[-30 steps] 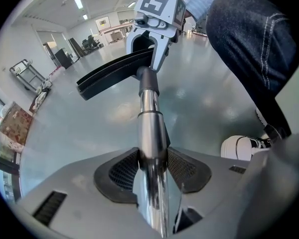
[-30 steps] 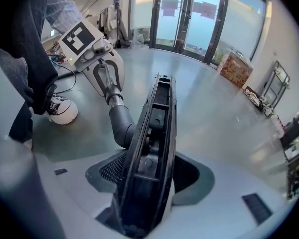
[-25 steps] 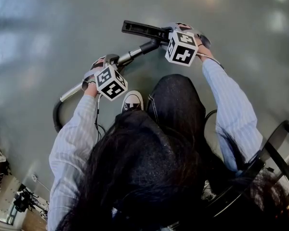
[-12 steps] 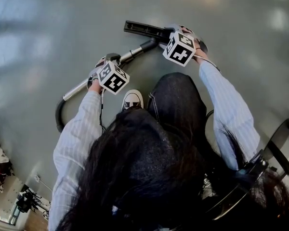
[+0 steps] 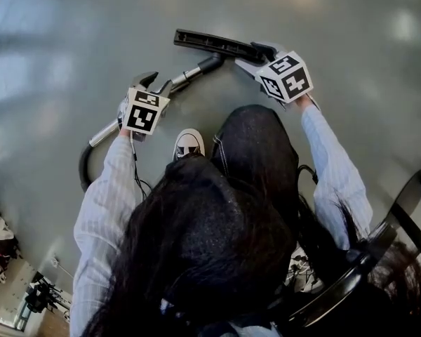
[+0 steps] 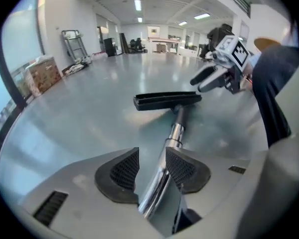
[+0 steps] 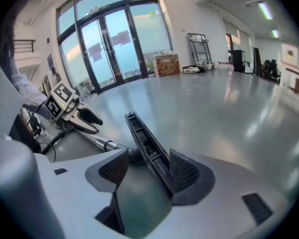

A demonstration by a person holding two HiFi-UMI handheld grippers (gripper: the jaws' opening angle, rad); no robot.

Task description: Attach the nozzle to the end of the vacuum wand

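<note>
The black floor nozzle (image 5: 210, 42) lies on the grey floor, joined by its black neck (image 6: 179, 114) to the chrome wand (image 5: 137, 111). The wand runs down-left to a black hose (image 5: 83, 168). My left gripper (image 5: 154, 83) straddles the wand. In the left gripper view the wand (image 6: 162, 180) rests against the right pad (image 6: 182, 168), with a gap to the other pad, so the left gripper (image 6: 152, 168) is open. My right gripper (image 5: 256, 55) is at the nozzle's right end. The nozzle (image 7: 147, 146) lies along one pad (image 7: 183, 172), and the right gripper (image 7: 148, 171) is open.
A person's shoe (image 5: 189, 144) and dark-trousered knee (image 5: 256, 142) sit just below the wand. A black chair (image 5: 400, 223) is at the lower right. Glass doors (image 7: 114, 44), cardboard boxes (image 7: 167, 63) and a cart (image 6: 77, 44) stand far off across the shiny floor.
Both grippers have rolled and risen a little. The right one has shifted right, off the nozzle's neck to its end. The left one has slid slightly left along the wand.
</note>
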